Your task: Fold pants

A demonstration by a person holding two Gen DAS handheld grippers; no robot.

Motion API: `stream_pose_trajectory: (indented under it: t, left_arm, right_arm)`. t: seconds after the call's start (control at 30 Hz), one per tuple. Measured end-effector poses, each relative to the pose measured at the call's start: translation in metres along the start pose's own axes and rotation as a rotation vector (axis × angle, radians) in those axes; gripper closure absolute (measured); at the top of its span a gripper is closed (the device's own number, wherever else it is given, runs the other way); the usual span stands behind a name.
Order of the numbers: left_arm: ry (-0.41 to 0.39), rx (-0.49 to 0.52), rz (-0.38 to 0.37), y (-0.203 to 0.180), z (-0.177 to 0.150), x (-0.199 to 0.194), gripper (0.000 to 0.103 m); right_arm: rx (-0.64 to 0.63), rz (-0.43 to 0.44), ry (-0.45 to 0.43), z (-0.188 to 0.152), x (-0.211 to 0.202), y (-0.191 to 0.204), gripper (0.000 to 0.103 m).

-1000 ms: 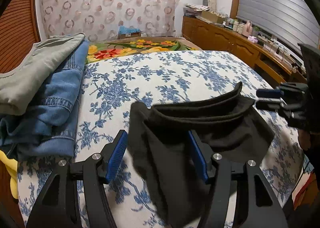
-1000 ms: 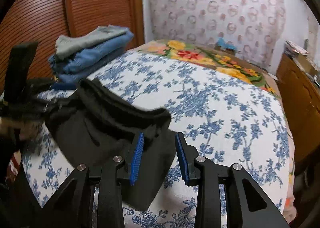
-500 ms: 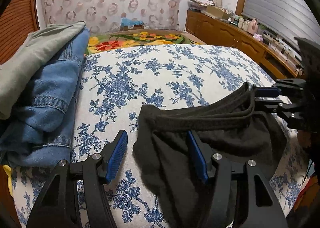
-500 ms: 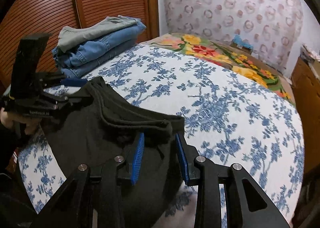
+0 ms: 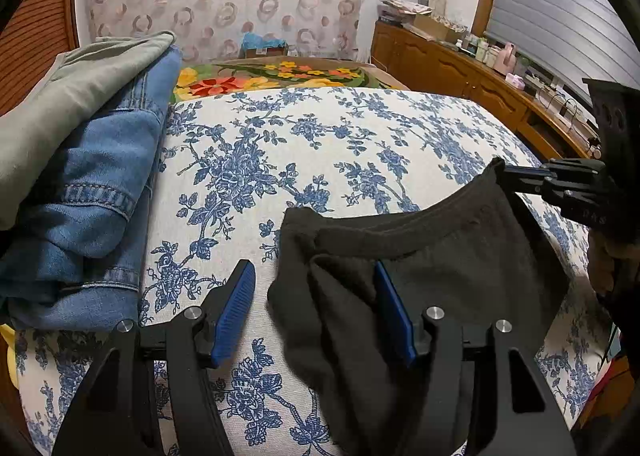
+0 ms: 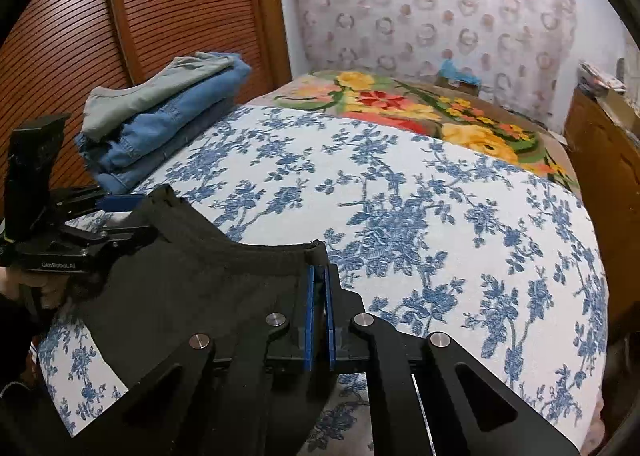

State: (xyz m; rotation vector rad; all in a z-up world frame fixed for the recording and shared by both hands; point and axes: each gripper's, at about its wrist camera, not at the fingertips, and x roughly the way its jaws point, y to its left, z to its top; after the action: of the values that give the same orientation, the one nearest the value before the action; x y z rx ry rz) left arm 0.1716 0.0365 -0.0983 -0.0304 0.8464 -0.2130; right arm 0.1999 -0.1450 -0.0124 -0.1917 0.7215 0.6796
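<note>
Black pants lie bunched at the near edge of the blue-flowered bed, waistband facing away. My left gripper is open; the pants' left waistband corner sits between its blue pads, unpinched. My right gripper is shut on the pants' other waistband corner. It shows in the left wrist view at the right, holding that corner up. The left gripper shows in the right wrist view, at the pants' far corner.
A stack of folded jeans with a grey-green garment on top lies along the bed's left side by a wooden slatted door. A bright flowered blanket covers the far end. A wooden cabinet with clutter stands to the right.
The right gripper has closed on the waistband corner. The pants have been stretched out lower and flatter on the bed. The left gripper stays open.
</note>
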Motion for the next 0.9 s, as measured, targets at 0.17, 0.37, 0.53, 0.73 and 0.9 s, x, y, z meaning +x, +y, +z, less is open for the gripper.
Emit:
stream_pose_trajectory:
  t: [0.17,0.37,0.53,0.73,0.9]
  left_arm:
    - [-0.036,0.002,0.007,0.0,0.0,-0.009,0.04]
    - [-0.078,-0.003,-0.022,-0.003,-0.006,-0.036,0.041]
    - [-0.091,0.015,-0.049,-0.009,-0.018,-0.056,0.053]
    - [-0.09,0.043,-0.087,-0.021,-0.041,-0.071,0.064]
    - [-0.077,0.044,-0.098,-0.027,-0.058,-0.077,0.067]
  right_arm:
    - [0.001,-0.033,0.009,-0.002,-0.002,0.006,0.098]
    - [0.024,-0.062,-0.03,-0.009,-0.034,0.01,0.094]
    - [0.044,-0.077,-0.032,-0.028,-0.06,0.017,0.076]
    - [0.091,-0.101,-0.026,-0.056,-0.084,0.025,0.075]
    - [0.124,-0.09,-0.02,-0.072,-0.097,0.031,0.075]
